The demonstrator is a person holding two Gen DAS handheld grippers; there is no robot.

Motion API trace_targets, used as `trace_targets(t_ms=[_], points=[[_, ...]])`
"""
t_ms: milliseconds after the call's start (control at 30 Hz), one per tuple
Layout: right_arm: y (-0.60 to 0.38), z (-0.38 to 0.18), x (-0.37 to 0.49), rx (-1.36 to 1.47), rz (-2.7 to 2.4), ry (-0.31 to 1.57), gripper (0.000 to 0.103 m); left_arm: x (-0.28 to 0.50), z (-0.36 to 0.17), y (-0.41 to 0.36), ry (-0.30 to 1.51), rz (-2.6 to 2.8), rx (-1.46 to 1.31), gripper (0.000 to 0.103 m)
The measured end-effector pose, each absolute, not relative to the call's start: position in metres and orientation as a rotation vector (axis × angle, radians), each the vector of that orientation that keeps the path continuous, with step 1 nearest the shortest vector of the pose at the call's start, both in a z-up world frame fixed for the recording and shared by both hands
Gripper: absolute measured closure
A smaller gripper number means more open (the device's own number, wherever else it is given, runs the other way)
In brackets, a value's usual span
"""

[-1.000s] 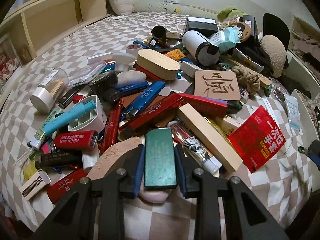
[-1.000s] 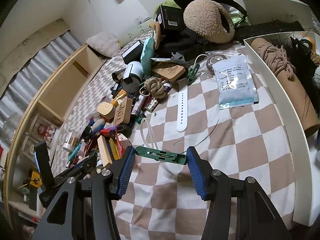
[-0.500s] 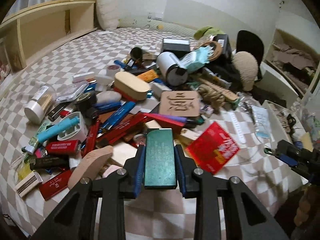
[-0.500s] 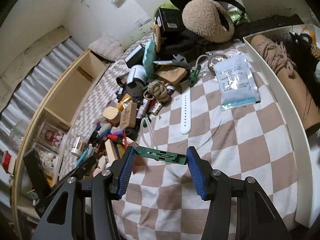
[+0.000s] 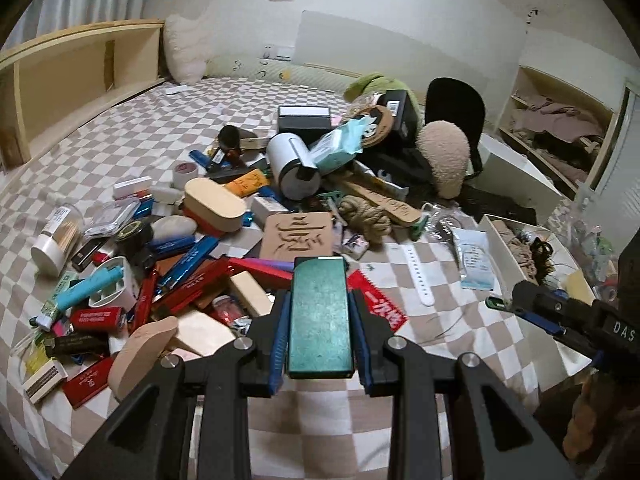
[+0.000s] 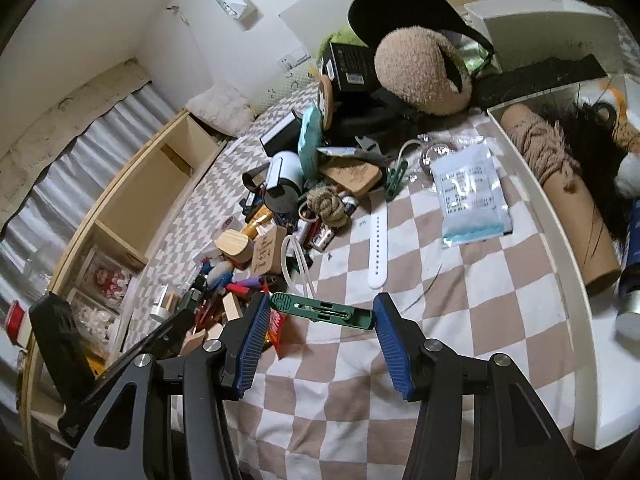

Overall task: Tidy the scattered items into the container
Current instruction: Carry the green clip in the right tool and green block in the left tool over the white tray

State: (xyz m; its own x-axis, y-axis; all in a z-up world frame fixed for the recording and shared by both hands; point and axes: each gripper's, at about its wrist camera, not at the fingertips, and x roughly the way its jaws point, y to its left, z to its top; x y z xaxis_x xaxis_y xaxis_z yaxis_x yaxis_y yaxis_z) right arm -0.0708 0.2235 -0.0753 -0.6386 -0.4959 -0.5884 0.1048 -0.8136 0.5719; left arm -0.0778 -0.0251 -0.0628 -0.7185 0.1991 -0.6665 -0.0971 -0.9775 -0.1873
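My left gripper (image 5: 319, 322) is shut on a dark green rectangular block (image 5: 319, 316), held up above the near edge of the pile. My right gripper (image 6: 320, 316) is shut on a green plastic clip (image 6: 322, 311), gripped end to end and lifted over the checkered cover. The right gripper (image 5: 538, 312) also shows at the right of the left wrist view, with the clip's tip (image 5: 496, 302) sticking out. The white container (image 6: 560, 216) lies at the right and holds a rope-wrapped tube (image 6: 560, 184) and black fibres. A heap of scattered items (image 5: 192, 248) covers the bed.
A white watch strap (image 6: 378, 248) and a sealed packet (image 6: 468, 196) lie on the checkered cover between the pile and the container. A fluffy beige earmuff (image 6: 420, 72) and black boxes sit behind. A wooden shelf unit (image 5: 68, 76) runs along the left.
The left gripper has risen and tilted up with the green block, so more of the room and the container shows. The right gripper has drifted slightly, still holding the clip.
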Motion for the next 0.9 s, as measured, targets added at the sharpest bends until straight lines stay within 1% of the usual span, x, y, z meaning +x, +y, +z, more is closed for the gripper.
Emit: trace_targets(t_ms=[433,900], points=[[0.255,-0.049,-0.05,1.026,-2.557,-0.732,0.049,-0.074,-0.039,0.014,-0.2,2.684,-0.992,0.074],[0.37,-0.006,-0.013,0.868,-2.786,-0.874,0.049,-0.079,-0.004,0.099,-0.145,2.534,-0.852,0.074]])
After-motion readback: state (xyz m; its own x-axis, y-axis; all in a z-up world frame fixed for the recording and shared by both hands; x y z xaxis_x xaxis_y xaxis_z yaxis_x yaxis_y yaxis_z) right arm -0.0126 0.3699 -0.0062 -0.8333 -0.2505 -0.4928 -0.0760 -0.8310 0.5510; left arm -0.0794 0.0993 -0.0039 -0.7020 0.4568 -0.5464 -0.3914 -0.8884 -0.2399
